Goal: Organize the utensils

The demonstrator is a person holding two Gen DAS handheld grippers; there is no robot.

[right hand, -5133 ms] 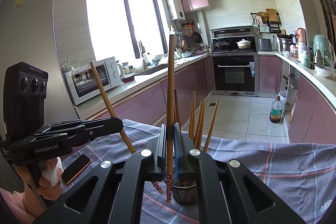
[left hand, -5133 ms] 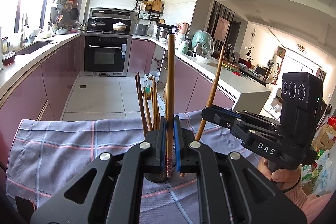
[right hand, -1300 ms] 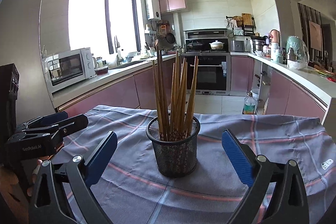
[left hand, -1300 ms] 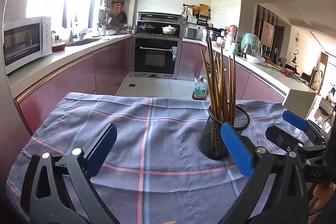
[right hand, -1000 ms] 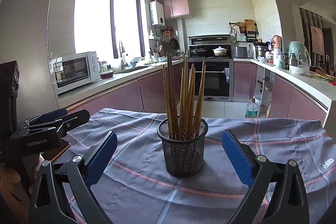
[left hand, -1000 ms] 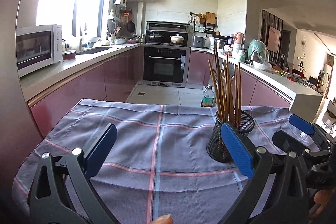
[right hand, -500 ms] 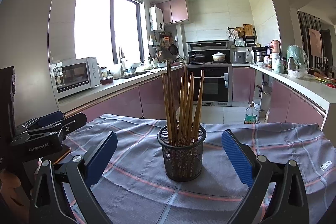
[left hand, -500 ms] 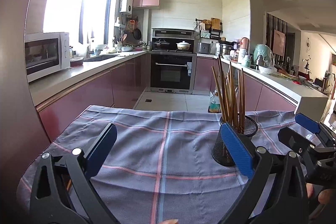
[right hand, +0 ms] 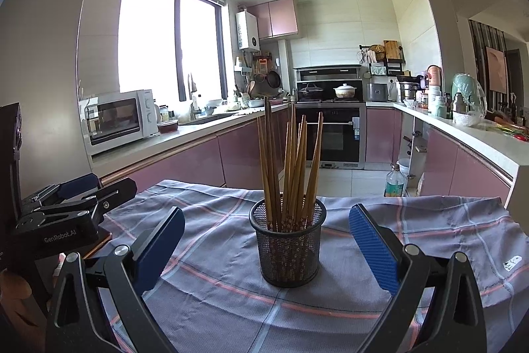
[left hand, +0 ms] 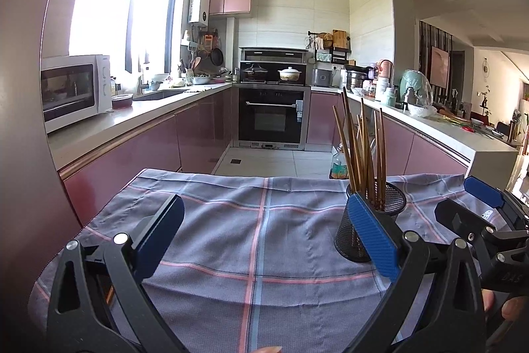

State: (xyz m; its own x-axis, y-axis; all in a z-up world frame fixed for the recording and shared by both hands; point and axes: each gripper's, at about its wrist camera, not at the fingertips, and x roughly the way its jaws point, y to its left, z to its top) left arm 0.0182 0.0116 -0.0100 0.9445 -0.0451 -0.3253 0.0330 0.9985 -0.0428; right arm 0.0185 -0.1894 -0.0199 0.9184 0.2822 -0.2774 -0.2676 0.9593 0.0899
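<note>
A black mesh holder (right hand: 287, 245) stands upright on the plaid cloth, dead ahead in the right wrist view. Several brown chopsticks (right hand: 291, 167) lean inside it, tips down. My right gripper (right hand: 264, 240) is open, its blue pads well apart, level with the holder and nearer the camera, not touching it. In the left wrist view the holder (left hand: 373, 234) sits at the right, partly behind my right-hand blue pad, with the chopsticks (left hand: 362, 148) rising from it. My left gripper (left hand: 264, 237) is open with nothing held, over bare cloth.
A grey-blue plaid cloth (left hand: 251, 230) covers the table. The other hand-held gripper shows at the right edge (left hand: 486, 220) and at the left edge (right hand: 66, 214). Beyond the table edge are pink kitchen cabinets, a microwave (right hand: 119, 118) and an oven (left hand: 271, 118).
Five seconds ago each gripper was shut on a chopstick over the holder. Both chopsticks now stand in the holder, both grippers are open, and they have drawn back slightly from it.
</note>
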